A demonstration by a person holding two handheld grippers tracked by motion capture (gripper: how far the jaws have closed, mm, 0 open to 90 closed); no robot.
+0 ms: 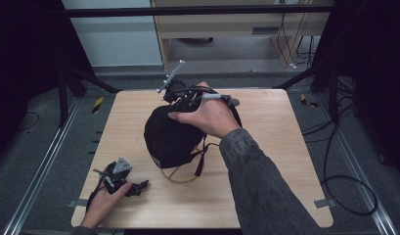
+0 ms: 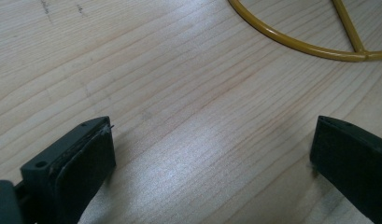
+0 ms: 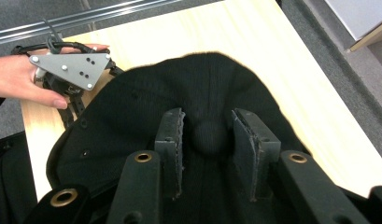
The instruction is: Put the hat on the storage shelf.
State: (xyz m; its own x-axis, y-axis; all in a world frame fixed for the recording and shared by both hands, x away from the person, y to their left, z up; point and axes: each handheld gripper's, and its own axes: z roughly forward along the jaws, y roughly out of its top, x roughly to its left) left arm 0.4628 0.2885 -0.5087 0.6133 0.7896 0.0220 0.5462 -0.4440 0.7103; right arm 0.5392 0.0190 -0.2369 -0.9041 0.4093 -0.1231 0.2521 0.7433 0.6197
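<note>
A black cap point(image 1: 169, 139) sits on a yellow wire stand point(image 1: 180, 177) near the middle of the wooden table point(image 1: 271, 156). My right gripper point(image 1: 179, 104) points down onto the far top of the cap. In the right gripper view its jaws stand apart on either side of the cap's round top button point(image 3: 210, 135), and the pads point(image 3: 176, 140) do not press on it. My left gripper point(image 1: 139, 186) lies at the table's front left, held by a hand. Its jaws are wide open over bare wood point(image 2: 212, 154), with a curve of the yellow wire point(image 2: 296, 44) ahead.
A black strap point(image 1: 200, 164) hangs from the cap's near side. The left gripper's grey plate point(image 3: 69, 67) lies beyond the cap in the right gripper view. Metal rails point(image 1: 38, 176) and cables point(image 1: 344, 186) run on the floor around the table; a cabinet point(image 1: 227, 24) stands behind.
</note>
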